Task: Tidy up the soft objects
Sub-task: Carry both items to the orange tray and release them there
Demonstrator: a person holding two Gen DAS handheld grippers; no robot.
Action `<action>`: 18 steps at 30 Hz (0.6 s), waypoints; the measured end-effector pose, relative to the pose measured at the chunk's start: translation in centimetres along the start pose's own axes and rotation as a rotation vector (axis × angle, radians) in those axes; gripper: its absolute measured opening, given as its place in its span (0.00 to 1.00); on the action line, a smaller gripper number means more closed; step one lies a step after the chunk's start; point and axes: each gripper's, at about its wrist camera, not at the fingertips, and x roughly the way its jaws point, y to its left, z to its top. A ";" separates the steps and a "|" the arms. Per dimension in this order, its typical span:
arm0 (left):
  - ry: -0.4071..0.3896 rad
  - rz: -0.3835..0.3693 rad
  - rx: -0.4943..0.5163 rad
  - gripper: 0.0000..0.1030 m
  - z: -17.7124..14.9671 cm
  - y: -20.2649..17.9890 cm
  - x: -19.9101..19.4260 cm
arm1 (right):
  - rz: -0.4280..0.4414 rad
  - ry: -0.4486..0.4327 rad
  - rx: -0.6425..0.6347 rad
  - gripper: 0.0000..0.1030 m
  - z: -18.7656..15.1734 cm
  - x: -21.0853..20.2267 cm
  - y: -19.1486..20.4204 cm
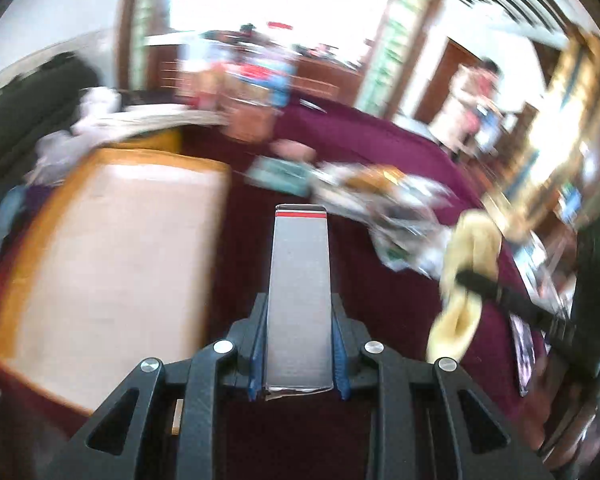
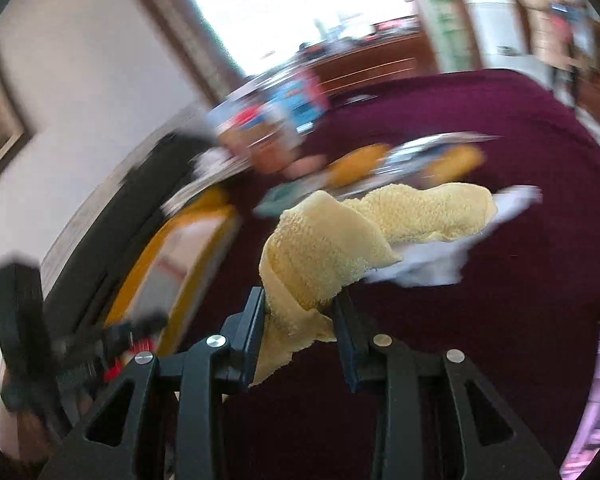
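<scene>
My left gripper is shut on a long grey box with a red stripe at its far end, held above the maroon tablecloth. My right gripper is shut on a yellow terry towel that hangs twisted out ahead of the jaws. The towel and the right gripper's black finger also show at the right of the left wrist view. Both views are blurred by motion.
A large yellow-rimmed box stands left on the table, also in the right wrist view. A heap of cloths and packets lies mid-table, white cloth under the towel. Colourful boxes at the back. A person stands far right.
</scene>
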 end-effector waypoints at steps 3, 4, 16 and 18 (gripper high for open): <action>-0.043 0.073 -0.075 0.27 1.2 4.5 -2.2 | 0.076 0.068 -0.096 0.32 -0.1 3.5 5.2; -0.059 0.107 -0.093 0.27 1.6 5.8 -2.8 | 0.091 0.079 -0.132 0.32 0.0 4.4 6.9; 0.068 0.250 -0.242 0.27 2.1 16.9 1.8 | 0.131 0.313 -0.376 0.32 -0.9 19.5 19.8; 0.084 0.296 -0.221 0.27 1.5 17.1 2.6 | 0.083 0.355 -0.407 0.32 -1.8 20.5 19.9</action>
